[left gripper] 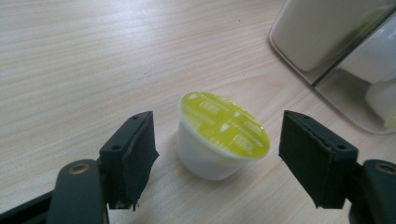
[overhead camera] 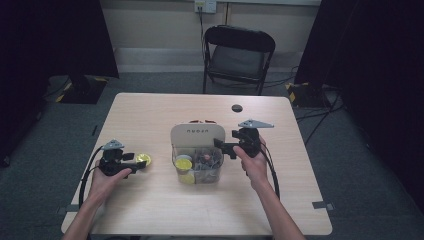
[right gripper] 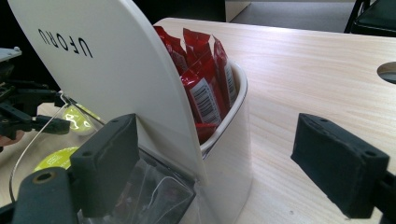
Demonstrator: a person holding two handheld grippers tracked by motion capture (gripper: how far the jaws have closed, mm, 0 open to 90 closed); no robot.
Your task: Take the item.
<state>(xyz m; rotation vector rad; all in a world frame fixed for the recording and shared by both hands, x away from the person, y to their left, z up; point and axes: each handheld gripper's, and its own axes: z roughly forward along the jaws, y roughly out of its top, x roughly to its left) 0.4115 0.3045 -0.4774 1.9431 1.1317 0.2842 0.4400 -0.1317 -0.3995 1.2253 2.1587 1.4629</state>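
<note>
Fig. legend, high view: your left gripper [overhead camera: 137, 161] rests low on the table [overhead camera: 150, 210], left of centre, w/ its fingers pointed at a yellow-lidded capsule [overhead camera: 143, 159]. Your right gripper [overhead camera: 225, 146] is held at the right side of the white organiser box [overhead camera: 196, 134], which sits mid-table.

Left gripper view: fingers [left gripper: 128, 158] spread wide, one on each side of the capsule [left gripper: 223, 135], gap visible both sides, so no contact. Capsule stands on the table, white cup, yellow foil lid tilted toward the camera. Corner of the box [left gripper: 322, 42] shows upper right, near but apart from the capsule.

Right gripper view: fingers [right gripper: 105, 163] also spread wide, holding nothing. They straddle the box's near end; the left finger sits in front of its clear front compartment [right gripper: 154, 191], the right finger hangs over bare table. Contact w/ the box: cannot tell. Red sachets [right gripper: 201, 79] stand upright in the rear compartment, behind the tall white divider panel [right gripper: 107, 60] w/ printed lettering. More yellow capsules [right gripper: 58, 158] lie in the clear front part. Your left gripper [right gripper: 28, 112] shows far left in this view.
</note>
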